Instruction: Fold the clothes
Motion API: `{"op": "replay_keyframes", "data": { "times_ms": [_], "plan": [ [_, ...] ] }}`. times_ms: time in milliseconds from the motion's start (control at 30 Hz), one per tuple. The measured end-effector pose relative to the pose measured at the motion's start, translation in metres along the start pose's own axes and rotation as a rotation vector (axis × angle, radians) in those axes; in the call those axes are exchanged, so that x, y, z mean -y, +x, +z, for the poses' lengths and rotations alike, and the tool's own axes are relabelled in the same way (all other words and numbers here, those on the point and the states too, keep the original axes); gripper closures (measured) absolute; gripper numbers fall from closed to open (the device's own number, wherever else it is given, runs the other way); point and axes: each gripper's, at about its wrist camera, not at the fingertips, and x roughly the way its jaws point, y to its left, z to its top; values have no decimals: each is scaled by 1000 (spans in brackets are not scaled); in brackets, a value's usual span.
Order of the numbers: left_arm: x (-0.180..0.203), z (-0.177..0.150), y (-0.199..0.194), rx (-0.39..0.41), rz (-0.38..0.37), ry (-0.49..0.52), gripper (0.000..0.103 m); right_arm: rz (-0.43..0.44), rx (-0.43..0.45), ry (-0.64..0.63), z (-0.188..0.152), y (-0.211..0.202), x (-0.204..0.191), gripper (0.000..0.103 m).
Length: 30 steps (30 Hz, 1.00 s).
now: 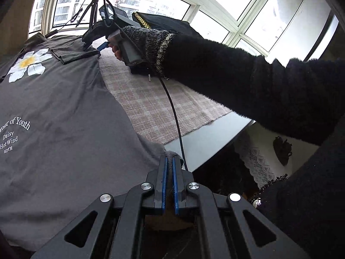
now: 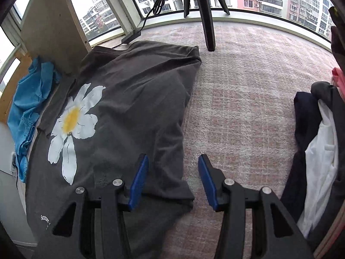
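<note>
**Ana:** T-shirt (image 2: 129, 112) first: where does it lie? I see dark grey cloth with a white daisy (image 2: 73, 127), spread flat on the checked blanket (image 2: 248, 108) to the left side of the table, with the window at the far edge.

**Ben:** Yes, and the left gripper (image 1: 170, 161) has its blue pads pressed together on a fold of the hem at the near right corner. The right gripper (image 2: 173, 161) hangs over the sleeve edge near the far right of the shirt, jaws apart, nothing between them.

**Ana:** What worries you?

**Ben:** The left pinch looks thin, only the very edge of the cloth. A pull across the shirt could slip it free. The right jaws straddle the boundary between shirt and blanket, so closing there might grab blanket nap along with the sleeve, or miss the sleeve.

**Ana:** And the black cable (image 1: 174, 116)?

**Ben:** It trails from the right hand (image 1: 142, 43) down past the left jaws; it could snag during the fold. The tripod leg (image 2: 208, 21) at the far edge stands close to the collar too.
</note>
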Motion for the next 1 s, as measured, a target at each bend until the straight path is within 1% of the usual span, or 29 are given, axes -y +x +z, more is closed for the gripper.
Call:
{"op": "replay_keyframes", "data": {
  "times_ms": [33,67,100,200,300,367,433,500,567,600,667,767,867,900,933,967,1000],
  "plan": [
    [-1,1,-2,6,-7,-5,99,30,8,8,0,0,1,65],
    [-3,3,-4,13,-16,-14,99,61,13,19,1,0,2,95],
    [-7,4,-7,23,-26,-28,99,94,9,35,1,0,3,97],
    [-22,6,-25,69,-30,-85,99,161,33,71,6,-8,3,98],
    [-42,3,-61,142,25,-156,99,191,94,78,18,-30,-8,98],
    [-56,-2,-88,199,67,-217,99,208,138,45,32,-45,-28,98],
    [-71,-11,-110,245,132,-266,99,211,173,-14,49,-55,-59,98],
    [-90,-24,-126,283,172,-337,99,203,177,-89,67,-56,-96,98],
    [-109,-40,-139,317,193,-422,100,150,154,-163,82,-45,-136,98],
    [-118,-50,-143,331,199,-465,100,117,140,-206,88,-35,-156,98],
    [-134,-70,-146,347,232,-537,100,66,110,-300,96,-12,-196,98],
    [-162,-99,-139,340,235,-668,100,-8,34,-411,97,36,-249,98],
    [-189,-128,-131,299,268,-803,100,-107,-52,-518,87,87,-284,97],
    [-195,-135,-130,285,282,-835,99,-133,-69,-546,83,96,-290,96],
    [-200,-141,-131,278,293,-863,98,-150,-80,-566,80,102,-294,90],
    [-203,-146,-134,275,301,-882,96,-139,-79,-572,78,99,-295,82],
    [-202,-149,-139,276,306,-890,95,-120,-74,-574,75,94,-295,78]
  ]
}}
